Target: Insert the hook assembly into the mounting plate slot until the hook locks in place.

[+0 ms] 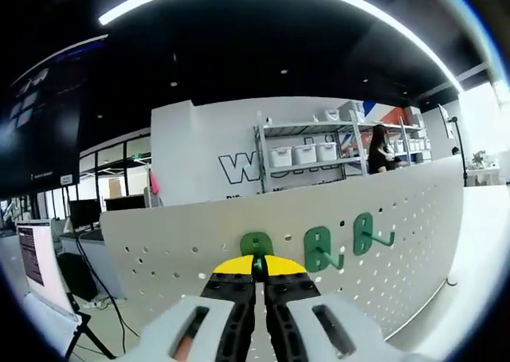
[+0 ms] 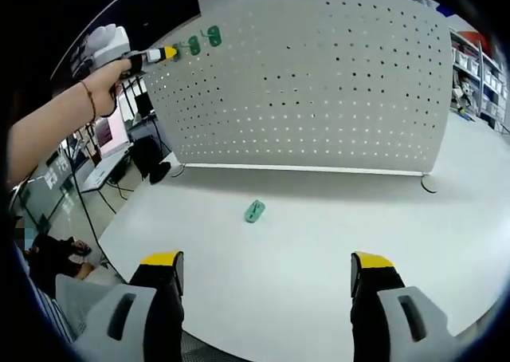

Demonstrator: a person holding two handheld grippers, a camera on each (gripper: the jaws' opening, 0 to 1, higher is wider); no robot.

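Left gripper view: left gripper [image 1: 257, 276] has its yellow-tipped jaws pinched onto a green hook [image 1: 256, 247] pressed against the white pegboard [image 1: 175, 234]. Two more green hooks [image 1: 321, 249] sit on the board to the right. Shelves with bins [image 1: 303, 155] stand far behind.

Right gripper view: right gripper [image 2: 267, 276] hangs over the white table [image 2: 319, 250], jaws wide apart and holding nothing. A loose green hook [image 2: 254, 211] lies on the table near the pegboard [image 2: 319, 83]. At far left, a hand [image 2: 103, 79] holds the other gripper to the board
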